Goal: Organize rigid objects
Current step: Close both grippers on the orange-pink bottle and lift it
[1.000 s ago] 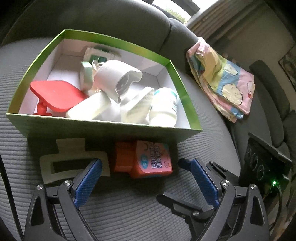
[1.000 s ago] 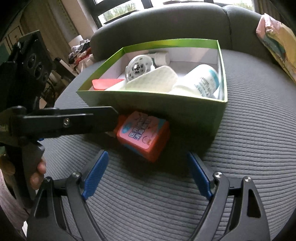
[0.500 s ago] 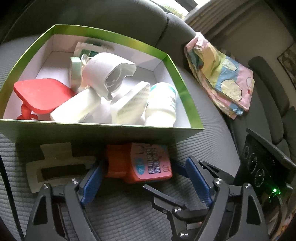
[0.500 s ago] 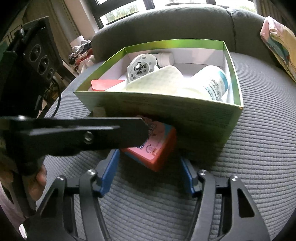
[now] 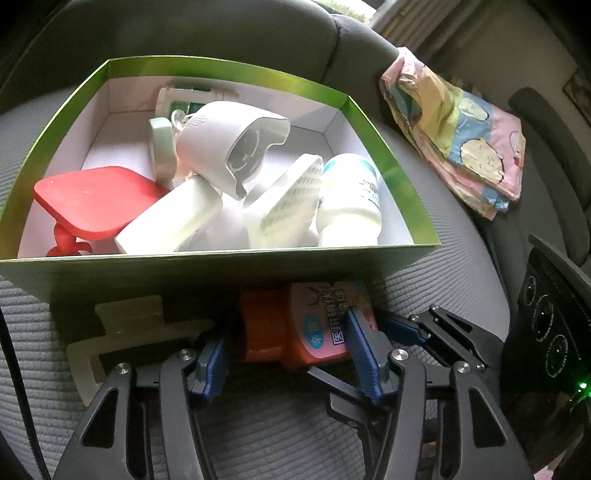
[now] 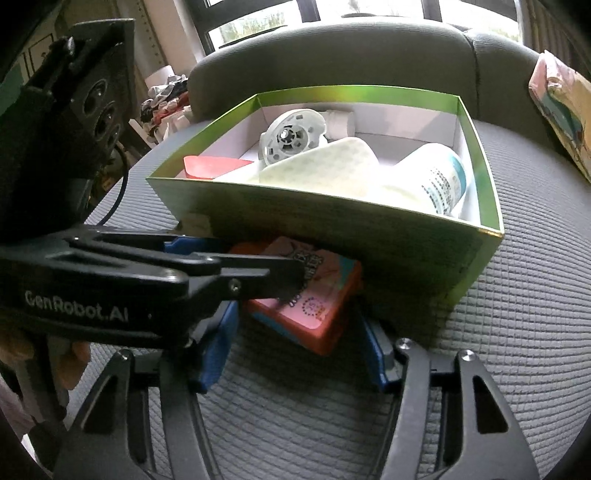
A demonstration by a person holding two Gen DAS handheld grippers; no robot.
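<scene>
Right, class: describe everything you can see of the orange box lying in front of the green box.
The orange box is a small, rigid-looking pack with orange sides and a pink and blue printed label facing up. It lies flat on the grey seat, close against the green box. The left gripper has a blue finger on each side of it; contact looks likely. The right gripper straddles it too, seemingly without touching. A cream clip lies beside it.

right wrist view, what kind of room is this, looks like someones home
Probably a home living room. The green box sits on a grey upholstered seat cushion with a padded backrest; windows lie behind, and a cartoon-print cloth is draped on the sofa.
</scene>
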